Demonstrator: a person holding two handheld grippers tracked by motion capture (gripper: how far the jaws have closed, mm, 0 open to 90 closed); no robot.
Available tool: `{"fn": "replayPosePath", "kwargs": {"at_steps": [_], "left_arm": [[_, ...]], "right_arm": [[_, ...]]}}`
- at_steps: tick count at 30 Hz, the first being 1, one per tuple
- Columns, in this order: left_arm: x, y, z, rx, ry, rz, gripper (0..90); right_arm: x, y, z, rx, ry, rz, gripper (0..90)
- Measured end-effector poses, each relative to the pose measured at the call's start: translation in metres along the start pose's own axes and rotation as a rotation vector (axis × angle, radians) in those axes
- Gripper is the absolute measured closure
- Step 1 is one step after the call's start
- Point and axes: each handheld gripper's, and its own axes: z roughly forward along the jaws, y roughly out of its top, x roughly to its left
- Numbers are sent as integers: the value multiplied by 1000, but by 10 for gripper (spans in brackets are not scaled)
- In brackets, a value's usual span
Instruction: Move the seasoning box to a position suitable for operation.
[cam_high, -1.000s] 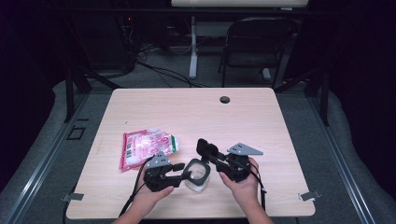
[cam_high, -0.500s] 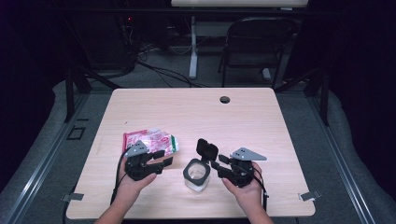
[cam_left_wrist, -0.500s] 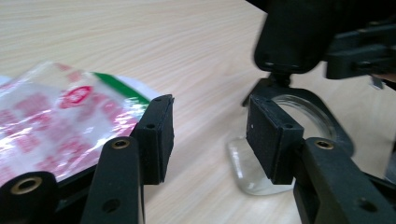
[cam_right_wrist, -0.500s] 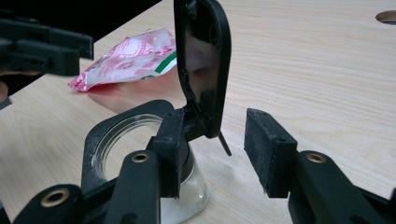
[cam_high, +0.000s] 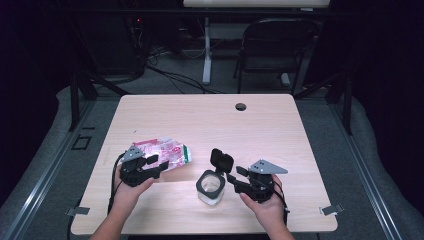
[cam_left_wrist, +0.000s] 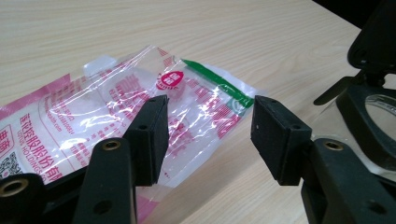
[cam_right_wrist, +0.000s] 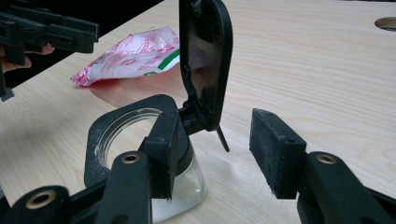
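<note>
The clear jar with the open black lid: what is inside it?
Through the jar's open mouth only clear glass and pale table wood show; nothing lies in it that I can see. The right gripper's near finger covers part of the wall and bottom.

My two claws were matte black. The left gripper (cam_high: 161, 165) carried thick square pads (cam_left_wrist: 154, 135) on arms set with brass-coloured rivets, and so did the right gripper (cam_high: 231, 176). Each bore a grey three-cornered plate (cam_high: 267, 167) on top. A black cable (cam_high: 113, 186) looped off the left one. My forearms were bare, without sleeves.
</note>
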Motion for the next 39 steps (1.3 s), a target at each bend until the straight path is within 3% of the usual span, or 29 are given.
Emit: {"fn": "replayPosePath", "kwargs": {"at_steps": [4,15,20,26,35,39], "left_arm": [[2,-2,2,10,16,27,477],[2,-7,9,47,40,53,481],[-2,-12,18,82,78,100,464],[-3,-14,24,102,83,103,457],[-12,-16,37,141,140,192,408],[-14,-17,41,153,157,208,405]], "right_arm": [[1,0,0,3,-3,-4,524],[0,-1,1,22,-9,4,521],[0,-1,0,16,-10,5,518],[0,-2,-1,13,-9,12,517],[0,-4,-5,10,-18,20,513],[-1,-5,-7,4,-20,32,509]]}}
